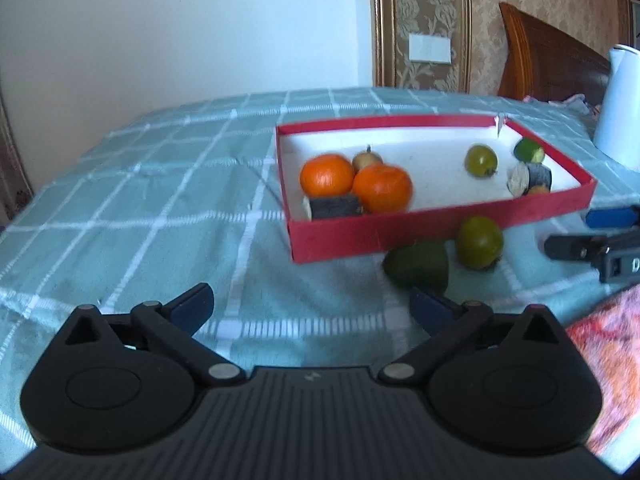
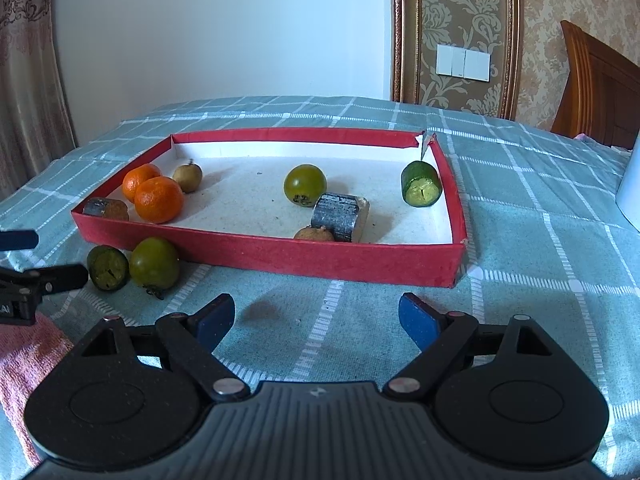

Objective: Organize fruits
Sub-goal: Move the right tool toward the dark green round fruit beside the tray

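Observation:
A red box (image 2: 320, 258) with a white floor lies on the checked cloth. Inside it are two oranges (image 2: 159, 199), a dark cane piece (image 2: 340, 216), a round green fruit (image 2: 305, 185), a cut green piece (image 2: 421, 184) and small brown fruits (image 2: 188, 176). Outside, against the box's near wall, sit a second round green fruit (image 1: 479, 242) and a cut green piece (image 1: 418, 266). My left gripper (image 1: 312, 308) is open and empty, its right pad just short of that cut piece. My right gripper (image 2: 316, 316) is open and empty in front of the box.
A white jug (image 1: 620, 112) stands to the right of the box. A pink towel (image 2: 24, 360) lies on the cloth between the two grippers. A wooden headboard (image 2: 600, 92) and the wall lie beyond the cloth's far edge.

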### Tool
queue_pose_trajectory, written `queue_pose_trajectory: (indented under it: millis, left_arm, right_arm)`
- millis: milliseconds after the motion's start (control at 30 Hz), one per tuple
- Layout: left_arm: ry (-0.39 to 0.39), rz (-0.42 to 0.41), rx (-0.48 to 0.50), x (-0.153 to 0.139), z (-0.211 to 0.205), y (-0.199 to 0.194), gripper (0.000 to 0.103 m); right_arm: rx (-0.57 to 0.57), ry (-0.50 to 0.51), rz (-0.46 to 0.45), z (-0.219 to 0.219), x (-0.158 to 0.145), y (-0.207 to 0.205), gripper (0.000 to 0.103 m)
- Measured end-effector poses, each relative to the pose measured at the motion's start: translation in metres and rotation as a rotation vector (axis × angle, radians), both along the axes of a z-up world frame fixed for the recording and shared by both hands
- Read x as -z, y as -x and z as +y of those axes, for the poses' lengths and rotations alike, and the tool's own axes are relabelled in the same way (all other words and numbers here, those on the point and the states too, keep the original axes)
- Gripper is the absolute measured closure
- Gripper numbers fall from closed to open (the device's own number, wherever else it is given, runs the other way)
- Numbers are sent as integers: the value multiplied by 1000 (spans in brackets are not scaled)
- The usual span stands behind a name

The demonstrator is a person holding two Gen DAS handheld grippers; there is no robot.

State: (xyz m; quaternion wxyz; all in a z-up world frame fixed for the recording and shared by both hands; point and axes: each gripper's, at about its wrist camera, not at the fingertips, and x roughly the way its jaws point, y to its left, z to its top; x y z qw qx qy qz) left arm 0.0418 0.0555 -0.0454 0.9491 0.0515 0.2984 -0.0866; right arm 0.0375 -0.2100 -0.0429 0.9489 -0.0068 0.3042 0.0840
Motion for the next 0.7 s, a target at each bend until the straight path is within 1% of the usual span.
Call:
queue_pose_trajectory:
  millis: [67,133,167,200,267,367,433,567,600,700]
  left_arm:
    - [56,20,6,0,9,-2,0]
    - [90,39,-13,1,15,-5,0]
    - [102,36,-15,1,17,-5,0]
    - [104,36,-16,1,18,-5,0]
    - [82,37,-17,1,14,-5,0]
    - [48,37,-19,2,9,-5,0]
    - [55,38,-18,2,10,-5,0]
    - [53,37,-18,2,10,-5,0]
    - [53,38,-18,2,10,-5,0]
    - [56,37,-18,2,10,-5,0]
  right_arm:
    - [-20,-8,-3,2,-1,2,13]
    - [-53,-29,-1,4,-4,4,13]
    - [-61,-40,-4,6,-5,4,14]
    - [-65,-53,-7,8,-7,5,14]
    - [-87,-71,-7,14,-9,6,14]
    - [-103,-60,-13,26,-10,4,15]
    - [-116,-62,-13,33,-11,3,21]
    - [-142,-61,8,46,-12,-3,27]
    - [-146,-59,12,49,-11,-4,33]
    - [-170,-78,24,57,-11,-7,38]
